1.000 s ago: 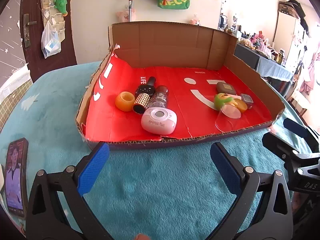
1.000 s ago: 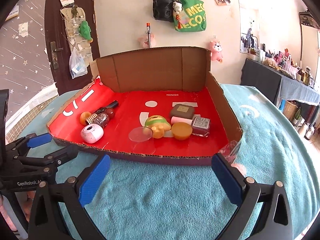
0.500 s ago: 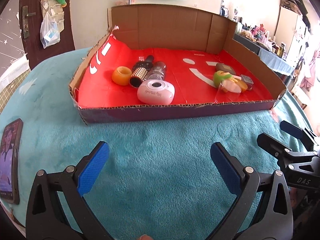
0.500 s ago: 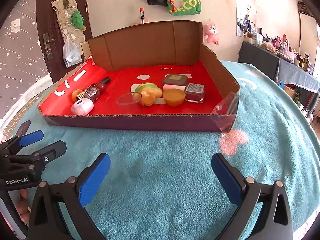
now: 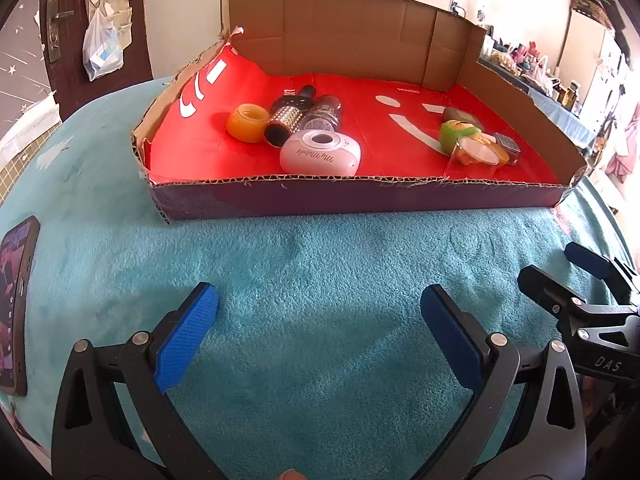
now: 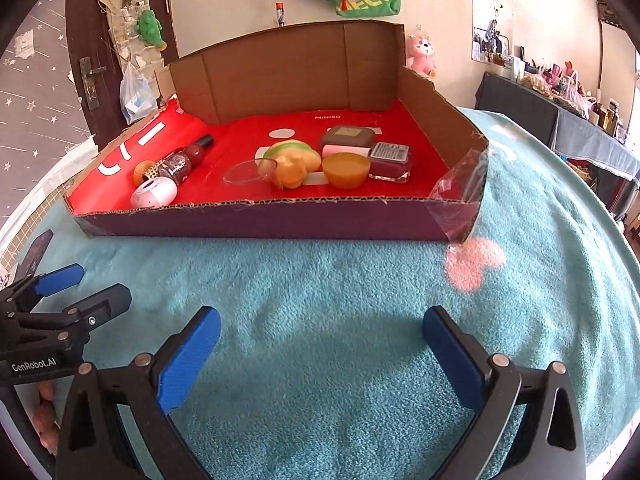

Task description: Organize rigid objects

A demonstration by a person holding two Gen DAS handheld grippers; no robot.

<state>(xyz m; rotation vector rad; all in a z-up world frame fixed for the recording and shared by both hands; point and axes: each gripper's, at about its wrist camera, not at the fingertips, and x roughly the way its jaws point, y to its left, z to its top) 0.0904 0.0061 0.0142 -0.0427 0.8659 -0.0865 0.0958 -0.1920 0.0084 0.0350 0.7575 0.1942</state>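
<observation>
Retreat is the change to log: against the frames half a second and a second back, both grippers have pulled away from the cardboard tray [image 5: 360, 196] and sunk lower, so its near wall now hides more of the floor and a wider band of blanket lies between tool and tray. Left gripper [image 5: 320, 320] hangs over bare blanket, jaws spread wide, nothing between the blue pads; right gripper [image 6: 322, 340] likewise, wide apart and empty. Every rigid item sits inside the tray on its red liner. One cluster at the left: orange ring [image 5: 247, 122], a studded black tube [image 5: 285, 123], a glittery bottle [image 5: 322, 114], and a white oval gadget [image 5: 320, 156] in front of them, close to the near wall. Other cluster at the right: clear cup [image 6: 250, 171] on its side, green-and-yellow toy [image 6: 291, 162], orange bowl [image 6: 346, 169], dark red square bottle [image 6: 390, 162], brown-lidded pink box [image 6: 348, 138]. Judgement: with nothing left outside and both tools backing off empty, the sorting looks finished or at a pause. Surface is a teal fleece blanket [image 6: 340, 280], soft and napped, with a pink heart patch near the tray's right corner where loose tape hangs. A phone [image 5: 16, 308] lies at the left edge. Room: dark door with hanging bags, green tote on the wall, cluttered side table at right.
</observation>
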